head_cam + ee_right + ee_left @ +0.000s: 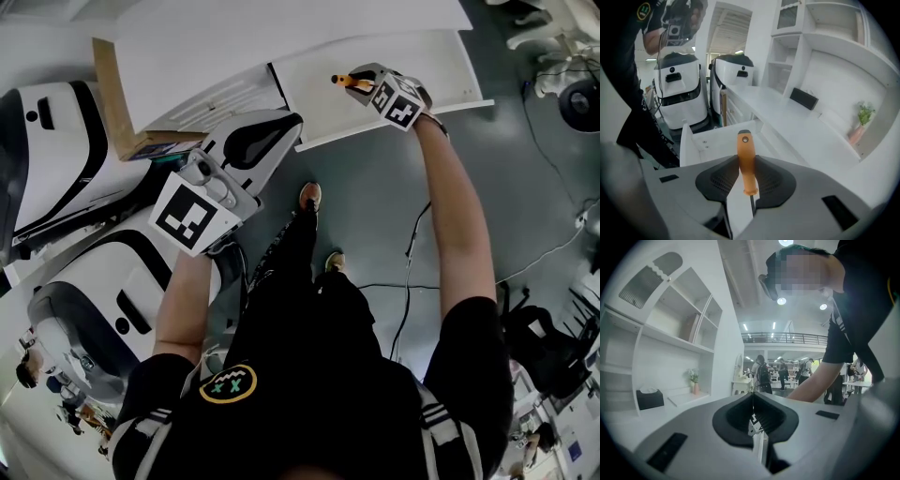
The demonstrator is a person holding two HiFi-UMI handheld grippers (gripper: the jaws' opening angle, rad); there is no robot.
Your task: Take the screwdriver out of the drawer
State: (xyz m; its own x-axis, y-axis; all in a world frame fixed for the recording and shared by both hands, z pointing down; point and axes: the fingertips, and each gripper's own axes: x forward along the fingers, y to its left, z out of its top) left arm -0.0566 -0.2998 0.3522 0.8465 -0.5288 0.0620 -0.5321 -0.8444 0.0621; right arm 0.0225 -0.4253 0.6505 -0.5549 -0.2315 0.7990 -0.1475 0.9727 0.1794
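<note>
my right gripper (746,185) clamps the orange-handled screwdriver (746,159) over the open drawer (441,66) at far right, mid lift-out, my left gripper (753,427) closed on nothing; next, i judge, carry it clear of the drawer's rim.

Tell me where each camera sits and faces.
Head view: on the head, steeply down at both arms, left gripper, right gripper and open drawer.
Left gripper view: on the left gripper, level past shut fingers toward shelves; a forearm shows.
Right gripper view: faces down past the gripped screwdriver onto the drawer; torso at left.
Shared by head and right gripper views: screwdriver, drawer.
</note>
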